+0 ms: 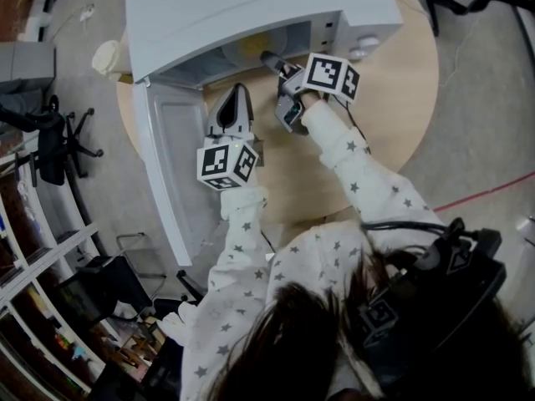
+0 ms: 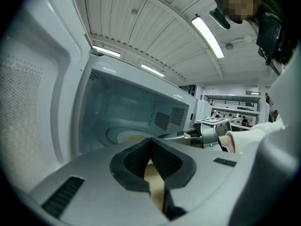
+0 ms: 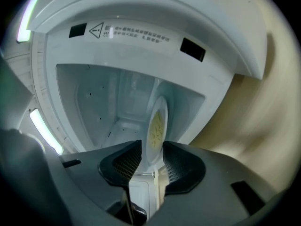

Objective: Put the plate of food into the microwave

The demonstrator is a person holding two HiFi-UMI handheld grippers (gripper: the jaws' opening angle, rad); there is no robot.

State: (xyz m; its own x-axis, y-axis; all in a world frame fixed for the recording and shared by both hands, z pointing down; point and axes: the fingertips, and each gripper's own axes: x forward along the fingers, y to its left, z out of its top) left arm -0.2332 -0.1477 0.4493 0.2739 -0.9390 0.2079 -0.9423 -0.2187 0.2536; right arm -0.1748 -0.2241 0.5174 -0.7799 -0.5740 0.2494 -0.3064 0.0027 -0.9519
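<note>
Two tongs face an open microwave (image 1: 251, 7) that stands on a round wooden table (image 1: 401, 98).

**Head view.** The door (image 1: 167, 165) is swung wide to the person's left and reaches out past the table's edge. The right tongs (image 1: 269, 57) are pushed into the mouth of the cavity. The left tongs (image 1: 240, 90) sit lower, just in front of the opening and beside the door's hinge side. Both forearms wear star-patterned sleeves (image 1: 359, 165).

**Plate.** The plate (image 1: 251, 47) carries yellow food and is inside the microwave, near the front of the cavity. In the left gripper view it lies flat and low on the cavity floor, with one tip of the right tongs reaching in to it from the right.

**Right tongs.** In the right gripper view the jaws are spread. The plate's near rim passes between the two ribbed pads (image 3: 127, 161), and a gap shows on each side, so neither pad presses on it. The plate appears nearly edge-on here, its food (image 3: 155, 126) turned toward the left pad. The white cavity walls lie behind it and the table to the right.

**Left tongs.** In the left gripper view the jaws are pressed together at their tips, with nothing between them. They point into the cavity from the door side.
</note>
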